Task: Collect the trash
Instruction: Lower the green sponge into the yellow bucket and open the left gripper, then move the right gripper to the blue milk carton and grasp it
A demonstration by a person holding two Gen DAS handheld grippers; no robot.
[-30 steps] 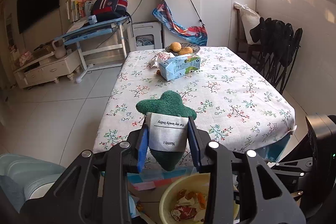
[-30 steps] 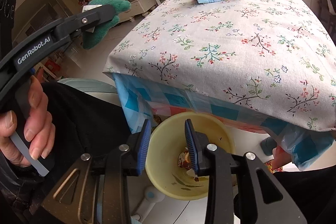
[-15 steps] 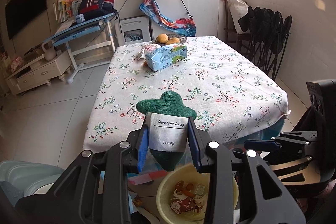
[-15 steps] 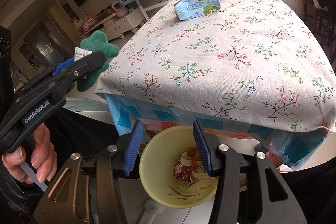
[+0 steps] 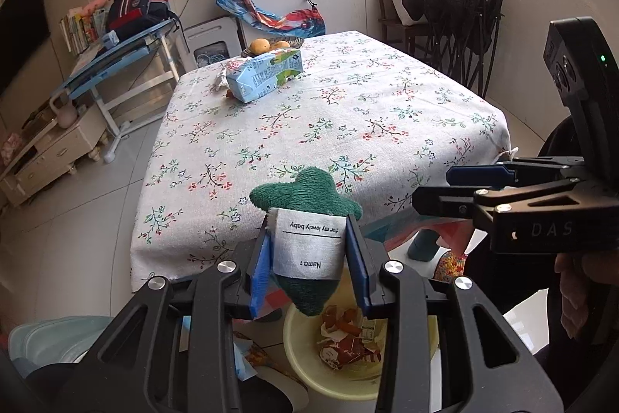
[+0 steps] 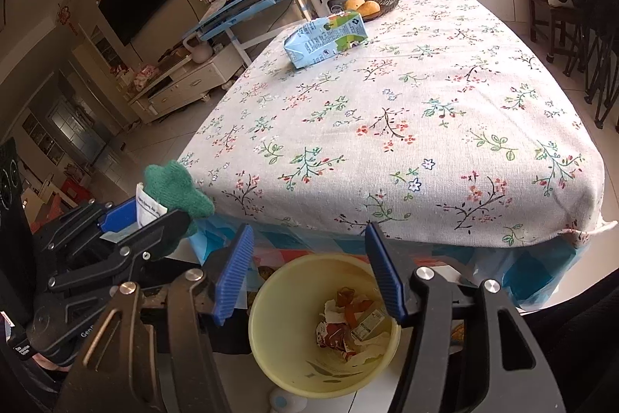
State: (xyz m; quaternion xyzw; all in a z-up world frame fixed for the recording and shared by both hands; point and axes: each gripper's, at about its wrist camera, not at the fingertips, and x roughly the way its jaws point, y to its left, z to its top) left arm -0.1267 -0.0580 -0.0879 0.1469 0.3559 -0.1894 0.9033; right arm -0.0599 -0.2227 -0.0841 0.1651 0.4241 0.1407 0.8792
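Floral cloth is covering the rectangular worktop (image 6: 387,126), a crumpled blue carton (image 6: 325,37) lying at its far end; the left gripper (image 5: 309,269) is clamping a fuzzy green star-shaped toy (image 5: 305,192) by its white tag above the round yellow bin (image 6: 271,347); the right gripper (image 6: 309,273) is hanging over the bin, jaws just widening, empty.

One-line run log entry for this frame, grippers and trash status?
left gripper: shut on green plush toy, above yellow bin | right gripper: open, fingers just widened, nothing between | milk carton: on table
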